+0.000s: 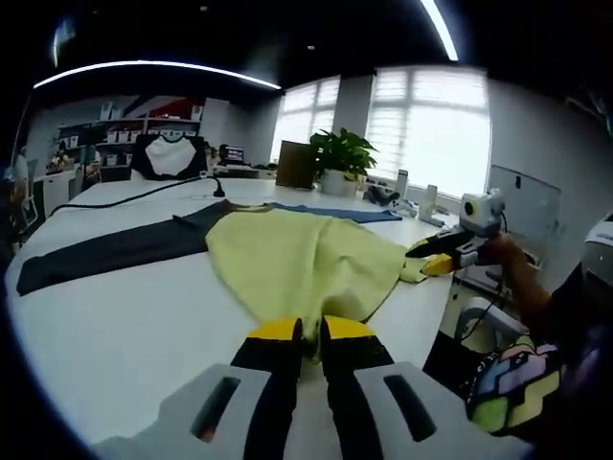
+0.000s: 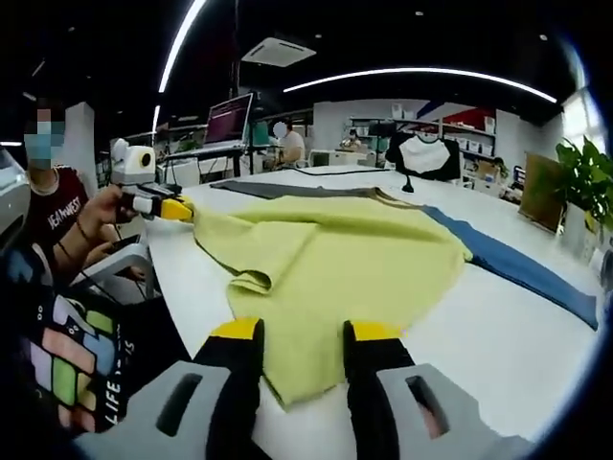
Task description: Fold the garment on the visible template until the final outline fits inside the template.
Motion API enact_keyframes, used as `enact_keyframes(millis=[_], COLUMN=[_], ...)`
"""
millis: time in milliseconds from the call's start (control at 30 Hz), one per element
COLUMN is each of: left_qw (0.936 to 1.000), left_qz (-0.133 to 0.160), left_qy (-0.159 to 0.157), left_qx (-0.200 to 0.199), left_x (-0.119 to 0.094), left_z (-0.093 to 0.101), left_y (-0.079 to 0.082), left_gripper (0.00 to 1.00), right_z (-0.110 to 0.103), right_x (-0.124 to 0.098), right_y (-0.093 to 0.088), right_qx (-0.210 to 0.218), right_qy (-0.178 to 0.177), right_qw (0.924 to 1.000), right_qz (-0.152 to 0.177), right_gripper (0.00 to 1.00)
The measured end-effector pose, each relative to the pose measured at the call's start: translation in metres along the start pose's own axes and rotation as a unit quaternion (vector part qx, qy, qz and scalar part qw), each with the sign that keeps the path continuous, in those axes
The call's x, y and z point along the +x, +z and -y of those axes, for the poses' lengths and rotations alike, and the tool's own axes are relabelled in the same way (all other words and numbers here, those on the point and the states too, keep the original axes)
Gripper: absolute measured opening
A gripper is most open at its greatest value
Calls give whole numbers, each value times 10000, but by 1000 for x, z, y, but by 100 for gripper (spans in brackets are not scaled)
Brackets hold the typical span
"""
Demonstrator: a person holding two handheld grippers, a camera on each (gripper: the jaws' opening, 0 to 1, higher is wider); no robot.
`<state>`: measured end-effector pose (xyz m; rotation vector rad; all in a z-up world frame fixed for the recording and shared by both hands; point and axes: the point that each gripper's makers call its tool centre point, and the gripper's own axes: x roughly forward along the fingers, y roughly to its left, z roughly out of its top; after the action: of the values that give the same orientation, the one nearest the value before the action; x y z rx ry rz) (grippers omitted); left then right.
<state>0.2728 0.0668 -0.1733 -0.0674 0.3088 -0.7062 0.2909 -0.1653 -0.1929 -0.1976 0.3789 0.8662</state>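
Note:
A pale yellow garment [image 1: 297, 259] lies spread on the white table [image 1: 115, 335], partly folded, with a doubled edge [image 2: 259, 278]. Under its far side lies a flat strip, dark grey [image 1: 105, 251] at one end and blue [image 2: 517, 264] at the other. My left gripper [image 1: 313, 331] is shut on the garment's near edge; in the right gripper view it [image 2: 177, 209] pinches a corner at the table's edge. My right gripper [image 2: 306, 331] stands open, its jaws wide apart either side of the hem. In the left gripper view it [image 1: 436, 259] sits at the garment's far corner.
A black cable [image 1: 134, 196] runs across the back of the table. A potted plant [image 1: 340, 158] and small items stand by the window. A black-and-white shirt display [image 2: 421, 153] stands at the far end. The person [image 2: 67, 287] stands against the table edge.

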Motion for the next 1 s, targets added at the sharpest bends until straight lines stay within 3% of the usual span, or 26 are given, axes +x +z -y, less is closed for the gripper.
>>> enact_keyframes(millis=[333, 767, 1000], left_qw=[10000, 9999, 9998], left_qz=[9, -20, -117], left_qy=[33, 97, 74], left_qx=[-40, -80, -131], left_x=[-1, -5, -7], left_z=[0, -4, -3], left_y=[-1, -1, -2], left_gripper=[8, 8, 8], right_z=[3, 15, 25], right_x=[0, -17, -28], right_y=[0, -4, -8], right_qx=[-73, 384, 388], right_qy=[-217, -188, -265], right_qw=[9997, 9990, 9988], right_qz=[-25, -89, -169], right_gripper=[3, 1, 2])
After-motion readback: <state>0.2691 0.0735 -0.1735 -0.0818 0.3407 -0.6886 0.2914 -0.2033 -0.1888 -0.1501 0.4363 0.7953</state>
